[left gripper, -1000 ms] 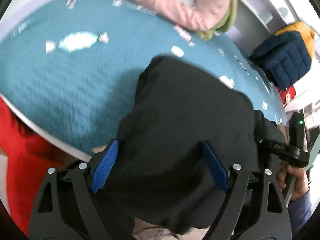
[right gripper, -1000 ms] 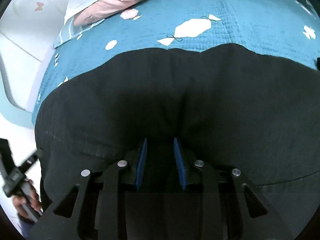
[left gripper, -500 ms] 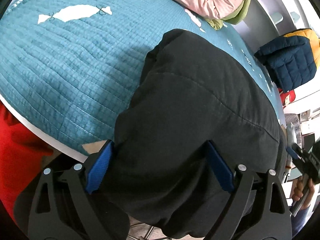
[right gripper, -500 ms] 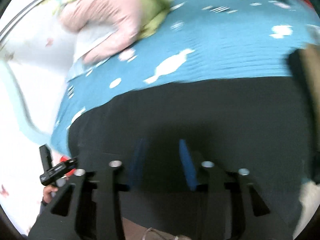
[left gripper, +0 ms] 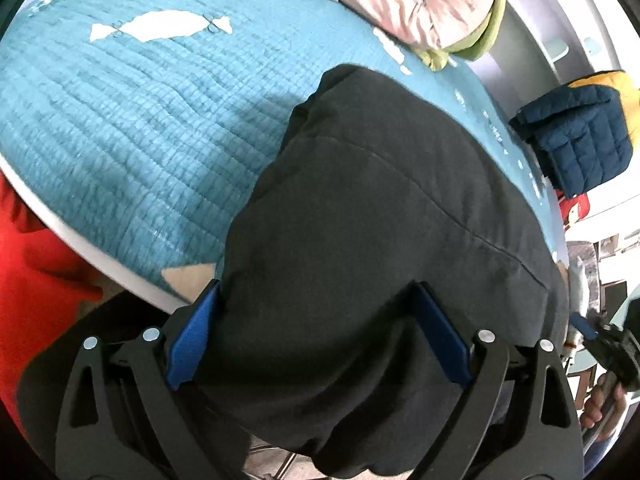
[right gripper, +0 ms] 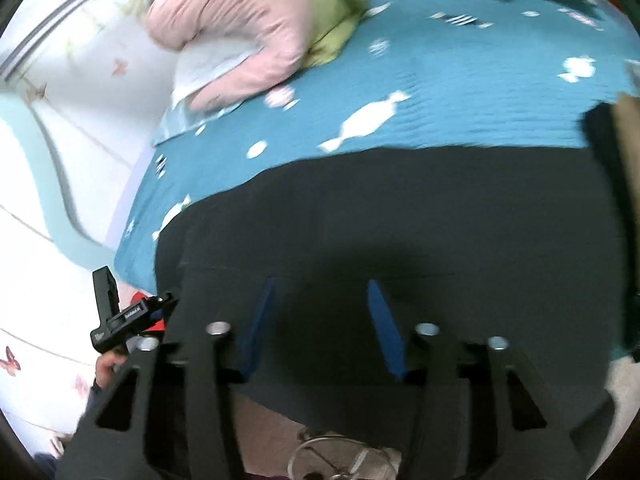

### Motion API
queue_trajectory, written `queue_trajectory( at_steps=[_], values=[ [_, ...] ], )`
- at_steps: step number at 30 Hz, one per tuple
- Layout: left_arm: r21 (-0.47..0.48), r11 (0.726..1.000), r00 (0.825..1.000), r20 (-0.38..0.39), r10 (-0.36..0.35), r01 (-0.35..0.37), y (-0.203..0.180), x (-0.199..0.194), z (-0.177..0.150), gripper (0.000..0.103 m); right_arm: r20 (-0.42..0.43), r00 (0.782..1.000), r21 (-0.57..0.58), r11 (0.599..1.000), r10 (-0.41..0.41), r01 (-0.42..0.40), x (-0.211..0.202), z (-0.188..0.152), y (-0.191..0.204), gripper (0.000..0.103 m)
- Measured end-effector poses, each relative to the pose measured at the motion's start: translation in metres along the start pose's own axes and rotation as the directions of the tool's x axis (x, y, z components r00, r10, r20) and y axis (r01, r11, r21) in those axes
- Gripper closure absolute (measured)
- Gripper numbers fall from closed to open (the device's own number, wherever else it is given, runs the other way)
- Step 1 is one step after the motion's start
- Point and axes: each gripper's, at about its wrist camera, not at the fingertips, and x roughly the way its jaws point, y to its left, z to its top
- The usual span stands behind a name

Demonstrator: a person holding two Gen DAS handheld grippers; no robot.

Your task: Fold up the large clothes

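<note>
the right gripper (right gripper: 320,320) lets go of the black garment (right gripper: 400,220), pulling up and back, jaws now closing again.

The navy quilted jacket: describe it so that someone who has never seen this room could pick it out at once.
Start from the teal bedspread with white candy shapes, which covers the bed. Beyond its far right edge, in the left wrist view, a padded garment stands off the bed. That is the navy quilted jacket: dark blue and stitched in squares with a yellow part behind it, unlike the smooth black garment or the pink bundle.

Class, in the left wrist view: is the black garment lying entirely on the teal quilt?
No, the black garment overhangs the teal quilt's near edge.
</note>
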Motion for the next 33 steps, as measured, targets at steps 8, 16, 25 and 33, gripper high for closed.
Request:
queue_trajectory(
  at_steps=[8, 16, 25, 33],
  values=[
    [-0.204, 0.973, 0.986, 0.147, -0.079, 0.108, 0.025, -0.044, -0.049, 0.011, -0.095, 0.99, 0.0, 0.995, -0.103, 0.104, 0.088, 0.001, 0.004, 0.091],
    [-0.337, 0.91, 0.968, 0.153, -0.201, 0.242, 0.022, -0.026, -0.094, 0.01, -0.137, 0.984, 0.028, 0.993, -0.109, 0.114, 0.085, 0.013, -0.003, 0.093],
    [-0.465, 0.829, 0.951, 0.128, -0.283, 0.31, 0.036, 0.011, -0.097, 0.009, -0.074, 0.99, 0.04, 0.992, -0.12, 0.123, 0.08, 0.005, 0.006, 0.092],
    [-0.457, 0.821, 0.939, 0.131, -0.318, 0.342, 0.042, 0.042, -0.1, 0.005, 0.016, 0.997, 0.153, 0.985, -0.08, 0.077, 0.056, -0.016, 0.003, 0.087]
  ],
)
